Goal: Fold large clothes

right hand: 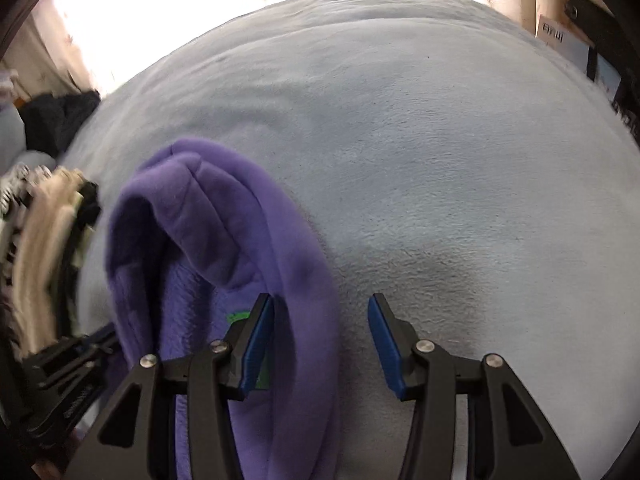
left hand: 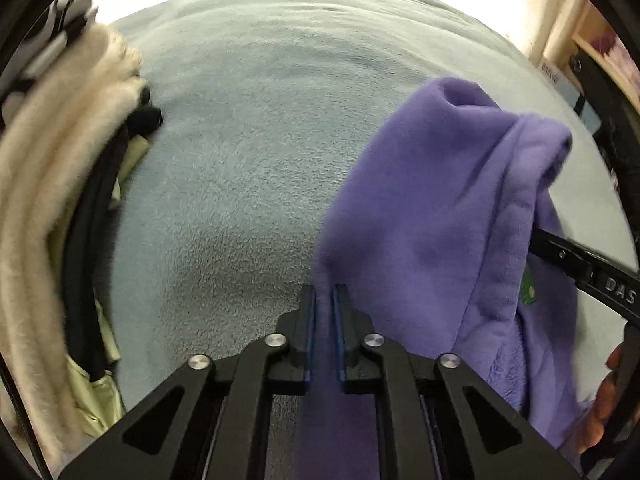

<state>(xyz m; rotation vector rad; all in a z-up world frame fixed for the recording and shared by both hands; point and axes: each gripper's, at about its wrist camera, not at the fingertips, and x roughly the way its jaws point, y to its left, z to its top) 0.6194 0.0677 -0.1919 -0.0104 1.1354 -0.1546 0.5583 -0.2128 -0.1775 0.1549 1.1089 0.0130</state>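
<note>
A purple fleece hoodie (left hand: 440, 208) hangs bunched above the pale blue blanket (left hand: 248, 120). My left gripper (left hand: 325, 292) is shut on a thin fold of its fabric, which runs down between the blue pads. In the right wrist view the hoodie (right hand: 224, 232) shows its hood rim and a green label. My right gripper (right hand: 320, 300) stands open around that rim. The fabric lies against the left pad, and the right pad (right hand: 384, 344) is apart from it. One finger of the right gripper (left hand: 560, 254) pokes out from behind the hoodie in the left wrist view.
A stack of clothes (left hand: 48, 200) in cream, black and pale green lies along the blanket's left side, also seen as a blurred stack (right hand: 40, 240). A hand (left hand: 604, 400) shows at the lower right. Shelving (left hand: 592, 52) stands beyond the bed's right edge.
</note>
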